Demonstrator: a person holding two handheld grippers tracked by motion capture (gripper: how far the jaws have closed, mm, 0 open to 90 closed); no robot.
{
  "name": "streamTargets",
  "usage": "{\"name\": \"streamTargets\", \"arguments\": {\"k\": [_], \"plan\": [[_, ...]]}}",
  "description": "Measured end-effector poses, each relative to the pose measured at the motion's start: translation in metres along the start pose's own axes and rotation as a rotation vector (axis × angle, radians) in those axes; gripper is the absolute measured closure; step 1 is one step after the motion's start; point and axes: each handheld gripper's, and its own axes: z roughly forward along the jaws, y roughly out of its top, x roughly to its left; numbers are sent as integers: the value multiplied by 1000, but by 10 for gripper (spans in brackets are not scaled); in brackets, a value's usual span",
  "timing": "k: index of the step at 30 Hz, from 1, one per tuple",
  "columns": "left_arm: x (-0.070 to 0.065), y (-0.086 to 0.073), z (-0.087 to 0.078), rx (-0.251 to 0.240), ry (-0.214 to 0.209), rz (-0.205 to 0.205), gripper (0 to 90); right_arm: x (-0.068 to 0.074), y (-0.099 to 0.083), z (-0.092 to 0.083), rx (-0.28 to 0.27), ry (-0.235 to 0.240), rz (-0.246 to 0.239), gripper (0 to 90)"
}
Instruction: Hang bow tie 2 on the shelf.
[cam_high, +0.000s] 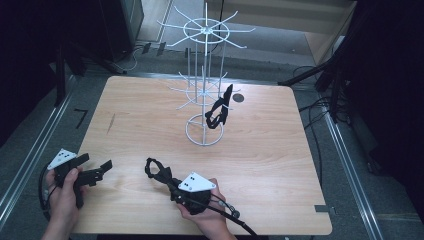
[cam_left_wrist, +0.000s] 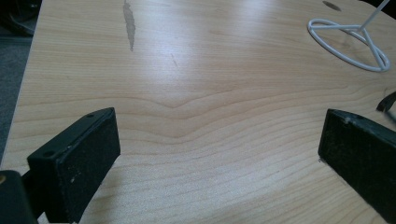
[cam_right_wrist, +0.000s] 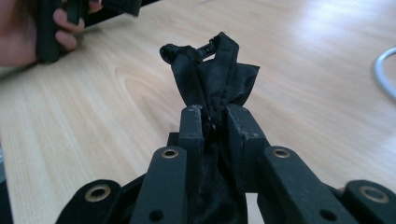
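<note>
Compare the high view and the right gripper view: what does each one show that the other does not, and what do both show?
High view alone: the white wire rack standing upright on the table, with a second black strap hanging on it.

Right gripper view alone: the close grip, with the right gripper shut on bunched black fabric that sticks up between its jaws.

Both: the wooden table, the black strap that the right gripper holds, and the left gripper in the person's other hand.

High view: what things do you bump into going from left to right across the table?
left gripper → black fabric strap held in the right gripper → white wire rack → black strap hanging on it
</note>
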Motion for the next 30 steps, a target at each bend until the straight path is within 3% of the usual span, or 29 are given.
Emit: {"name": "streamTargets", "arguments": {"k": [30], "plan": [[0,0,0,1,-1,1,0,-26,23,-41,-213,-160,-41,778]]}}
